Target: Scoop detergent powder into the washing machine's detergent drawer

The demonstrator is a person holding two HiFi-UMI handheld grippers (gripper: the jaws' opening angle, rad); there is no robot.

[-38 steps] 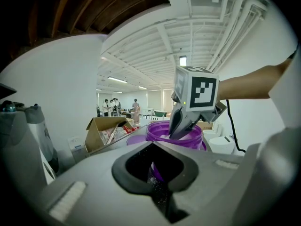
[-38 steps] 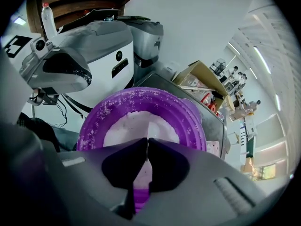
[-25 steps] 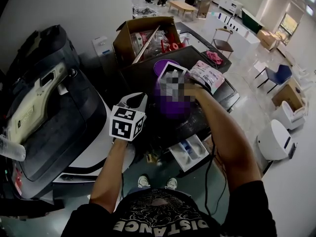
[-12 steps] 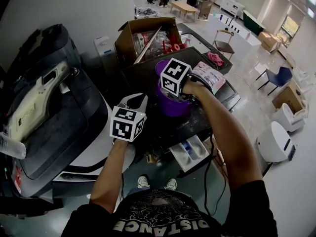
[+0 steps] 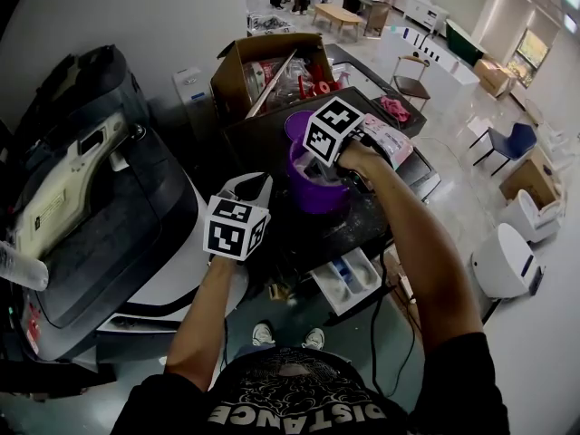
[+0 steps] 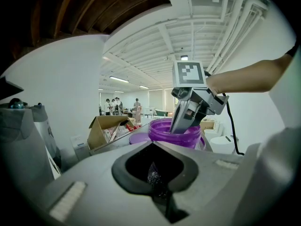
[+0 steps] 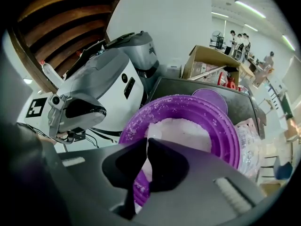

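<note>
Scoop-loading step: your right gripper [image 5: 320, 169] pinches a thin pale scoop handle [image 7: 147, 150] (likely) over detergent powder [image 7: 181, 128] in the purple bucket [image 5: 313, 198]. Left gripper [image 6: 153, 168] is pressed together. Next, lift level toward the detergent drawer [image 5: 349, 279] below.

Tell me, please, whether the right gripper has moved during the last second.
Yes. In the head view the right gripper has shifted up and right, towards the far rim of the purple bucket, which stayed put.
</note>
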